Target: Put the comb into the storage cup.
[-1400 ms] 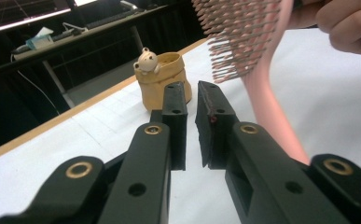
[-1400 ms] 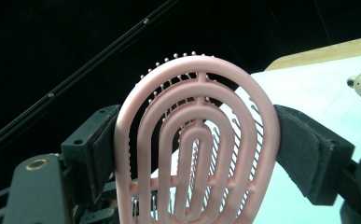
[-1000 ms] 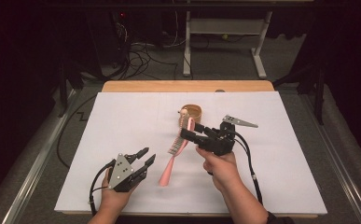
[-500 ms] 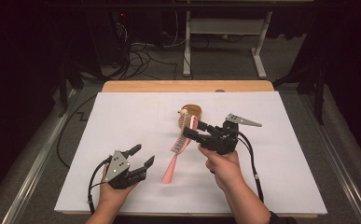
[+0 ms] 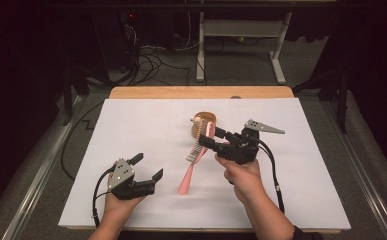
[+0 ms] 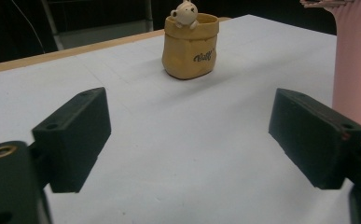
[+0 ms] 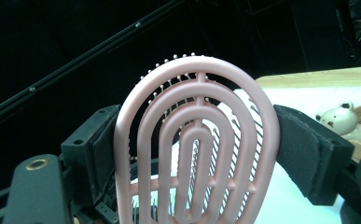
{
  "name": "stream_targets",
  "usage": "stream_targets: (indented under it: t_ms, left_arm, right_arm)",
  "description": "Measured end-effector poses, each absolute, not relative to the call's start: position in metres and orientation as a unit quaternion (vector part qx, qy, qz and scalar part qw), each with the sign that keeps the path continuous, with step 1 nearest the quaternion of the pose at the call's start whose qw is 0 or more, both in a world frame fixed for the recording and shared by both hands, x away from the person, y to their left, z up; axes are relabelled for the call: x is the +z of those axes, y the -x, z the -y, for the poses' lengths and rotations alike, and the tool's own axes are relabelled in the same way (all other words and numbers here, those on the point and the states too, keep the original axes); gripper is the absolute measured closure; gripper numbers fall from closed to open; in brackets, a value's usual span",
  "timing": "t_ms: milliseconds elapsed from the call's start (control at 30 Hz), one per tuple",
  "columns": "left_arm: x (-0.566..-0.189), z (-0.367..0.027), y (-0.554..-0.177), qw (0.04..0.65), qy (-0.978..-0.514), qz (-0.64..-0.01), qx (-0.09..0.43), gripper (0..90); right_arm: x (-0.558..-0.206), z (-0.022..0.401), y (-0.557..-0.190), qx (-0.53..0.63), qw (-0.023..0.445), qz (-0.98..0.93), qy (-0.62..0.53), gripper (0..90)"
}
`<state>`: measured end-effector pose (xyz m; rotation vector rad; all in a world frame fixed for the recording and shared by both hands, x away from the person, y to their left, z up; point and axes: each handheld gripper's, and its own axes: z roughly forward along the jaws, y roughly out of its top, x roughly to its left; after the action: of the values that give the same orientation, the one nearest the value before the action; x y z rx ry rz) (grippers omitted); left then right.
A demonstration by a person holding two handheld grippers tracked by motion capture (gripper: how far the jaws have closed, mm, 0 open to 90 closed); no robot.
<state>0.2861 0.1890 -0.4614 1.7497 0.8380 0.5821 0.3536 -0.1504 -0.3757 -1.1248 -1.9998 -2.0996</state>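
**Left tongs opened; brush gripped at right**

Since the earlier frame, left gripper (image 5: 148, 168) jaws had just been opening, nothing between. From above we saw right gripper (image 5: 210, 136) holding pink hairbrush (image 5: 195, 155) tilted beside yellow pot (image 5: 199, 125). Left gripper view: jaws wide over white tabletop (image 6: 178, 140). Right gripper view: pads clamped the brush head.

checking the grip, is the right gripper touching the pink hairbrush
Touching. In the right gripper view both pads of the right gripper press the sides of the pink hairbrush head, no gap.
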Motion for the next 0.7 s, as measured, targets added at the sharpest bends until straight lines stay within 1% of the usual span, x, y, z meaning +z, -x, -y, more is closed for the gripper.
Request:
stream_targets:
  t_ms: [67, 100, 567, 700]
  left_arm:
    - [-0.463, -0.188, -0.288, 0.527, -0.737, -0.352, 0.235, 4.3]
    - [-0.463, -0.188, -0.288, 0.527, -0.738, -0.353, 0.233, 2.5]
    - [-0.464, -0.191, -0.289, 0.521, -0.737, -0.356, 0.240, 1.5]
    - [-0.465, -0.192, -0.291, 0.523, -0.737, -0.361, 0.230, 0.3]
  right_arm:
    - [-0.374, 0.151, -0.353, -0.675, 0.013, 0.644, 0.360, 20.9]
    - [-0.373, 0.152, -0.353, -0.675, 0.010, 0.644, 0.360, 20.9]
    - [-0.364, 0.158, -0.350, -0.669, -0.024, 0.653, 0.354, 20.9]
    - [-0.361, 0.159, -0.350, -0.668, -0.036, 0.655, 0.351, 20.8]
